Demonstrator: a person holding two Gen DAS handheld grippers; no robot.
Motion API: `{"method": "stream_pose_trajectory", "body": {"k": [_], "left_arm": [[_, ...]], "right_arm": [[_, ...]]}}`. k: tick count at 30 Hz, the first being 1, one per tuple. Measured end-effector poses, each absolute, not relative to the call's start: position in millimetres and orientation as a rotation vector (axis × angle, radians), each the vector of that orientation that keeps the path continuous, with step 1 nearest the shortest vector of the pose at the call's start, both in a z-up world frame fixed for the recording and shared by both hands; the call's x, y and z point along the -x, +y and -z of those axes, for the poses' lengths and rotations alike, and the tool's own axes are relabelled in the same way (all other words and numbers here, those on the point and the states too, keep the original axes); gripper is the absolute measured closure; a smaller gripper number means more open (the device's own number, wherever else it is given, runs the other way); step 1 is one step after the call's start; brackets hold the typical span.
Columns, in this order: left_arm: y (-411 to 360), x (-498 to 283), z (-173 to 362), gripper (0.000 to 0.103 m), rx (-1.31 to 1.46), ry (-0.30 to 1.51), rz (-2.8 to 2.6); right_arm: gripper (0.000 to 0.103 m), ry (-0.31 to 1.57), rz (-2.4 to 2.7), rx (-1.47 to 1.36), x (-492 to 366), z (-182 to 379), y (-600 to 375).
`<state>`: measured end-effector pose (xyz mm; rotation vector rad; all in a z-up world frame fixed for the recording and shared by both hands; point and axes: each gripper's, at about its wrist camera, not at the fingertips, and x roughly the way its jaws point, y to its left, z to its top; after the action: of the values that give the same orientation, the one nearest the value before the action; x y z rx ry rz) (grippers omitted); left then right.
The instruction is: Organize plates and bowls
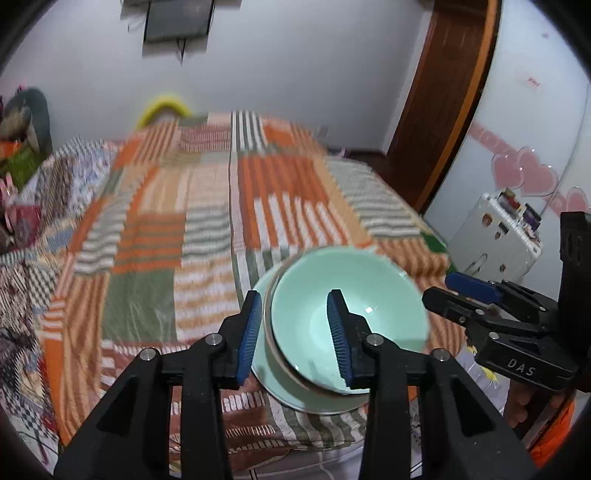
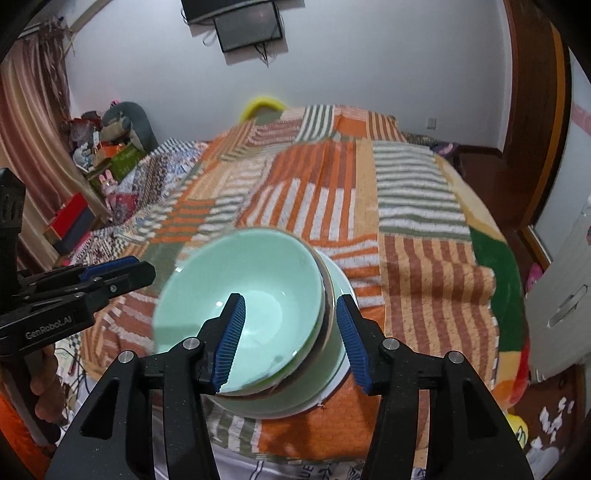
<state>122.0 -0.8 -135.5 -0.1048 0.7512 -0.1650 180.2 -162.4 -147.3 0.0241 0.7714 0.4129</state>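
On the far left of the bed, a patterned quilt (image 1: 55, 177) lay bunched beside the striped orange, green and white patchwork blanket (image 1: 207, 206) that covered the mattress. A yellow object (image 1: 162, 107) showed at the head of the bed, and a dark screen (image 1: 177, 18) hung on the white wall above.

Toward the near right corner of the blanket sat the stack: a mint-green bowl (image 1: 369, 295) on top, nested in a bowl with a brown rim (image 2: 325, 332), both resting on a pale green plate (image 1: 291, 391).

The left gripper (image 1: 295, 336) hovered over the left side of the stack with its 2 blue pads (image 1: 249, 339) spread apart. In its view the bowls' left rim showed between the pads, and no pad pressed on it.

The right gripper (image 2: 291, 339) hung at the stack's right side, jaws likewise parted. In its view 1 pad lay over the top bowl's inside and the other outside the rims, neither visibly gripping.

Each gripper appeared in the other's view, with part of a hand (image 2: 44, 391) on its handle. Right of the bed stood a wooden door frame (image 1: 443, 110) and a white cabinet (image 1: 495, 240).
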Motion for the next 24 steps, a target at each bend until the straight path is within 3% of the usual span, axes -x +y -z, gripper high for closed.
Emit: {"method": "stream_pose_trajectory", "body": {"k": [9, 13, 20, 24], "left_arm": [[-5.5, -81.1, 79.6, 0.062, 0.094, 0.558, 0.177], [-6.0, -60.7, 59.6, 0.052, 0.098, 0.472, 0.179], [-5.5, -36.8, 39.5, 0.042, 0.090, 0.372, 0.156], [-1.5, -26.0, 34.7, 0.021, 0.098, 0.323, 0.127]], "right_arm": [[0.055, 0.613, -0.445, -0.049, -149.9, 99.0, -166.1], [0.055, 0.534, -0.458, -0.066, -135.2, 78.0, -172.1], [0.040, 0.430, -0.470, -0.081, -118.2, 55.5, -177.2], [0.031, 0.383, -0.478, -0.075, -109.7, 48.1, -175.8]]}}
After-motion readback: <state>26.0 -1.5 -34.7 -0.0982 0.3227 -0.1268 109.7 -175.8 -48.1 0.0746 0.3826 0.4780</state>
